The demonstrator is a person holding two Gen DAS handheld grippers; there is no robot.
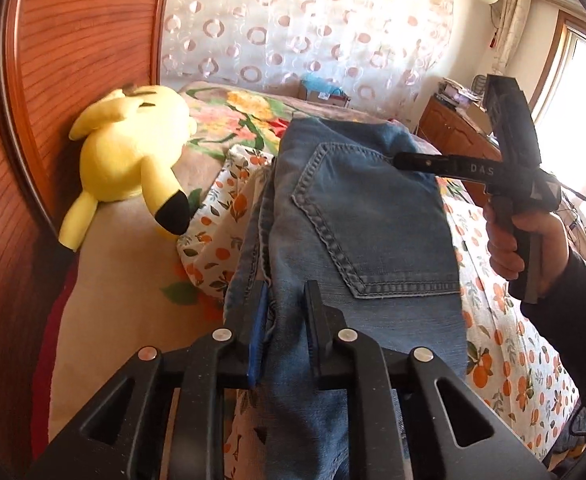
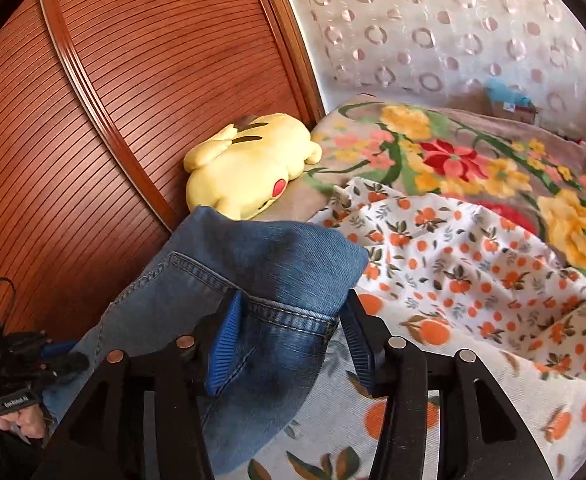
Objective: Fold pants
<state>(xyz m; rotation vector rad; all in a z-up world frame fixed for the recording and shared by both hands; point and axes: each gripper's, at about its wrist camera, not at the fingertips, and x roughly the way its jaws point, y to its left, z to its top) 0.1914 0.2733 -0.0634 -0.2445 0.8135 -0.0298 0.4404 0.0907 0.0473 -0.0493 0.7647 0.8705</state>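
Note:
Blue denim pants [image 1: 365, 216] hang lifted above the bed, back pocket facing the left wrist view. My left gripper [image 1: 287, 300] is shut on a bunched edge of the pants close to the camera. My right gripper [image 2: 293, 312] is shut on the waistband of the pants [image 2: 269, 272], blue pads on either side of the denim. In the left wrist view the right gripper [image 1: 397, 160] reaches in from the right, its tips at the pants' upper edge. The left gripper's body [image 2: 25, 364] shows at the lower left of the right wrist view.
An orange-print sheet [image 2: 473, 272] covers the bed under the pants, with a floral blanket [image 2: 453, 148] beyond it. A yellow plush toy [image 1: 133, 152] lies by the wooden headboard [image 1: 53, 80]. A sheer curtain [image 1: 293, 24] hangs behind; a wooden cabinet [image 1: 453, 128] stands far right.

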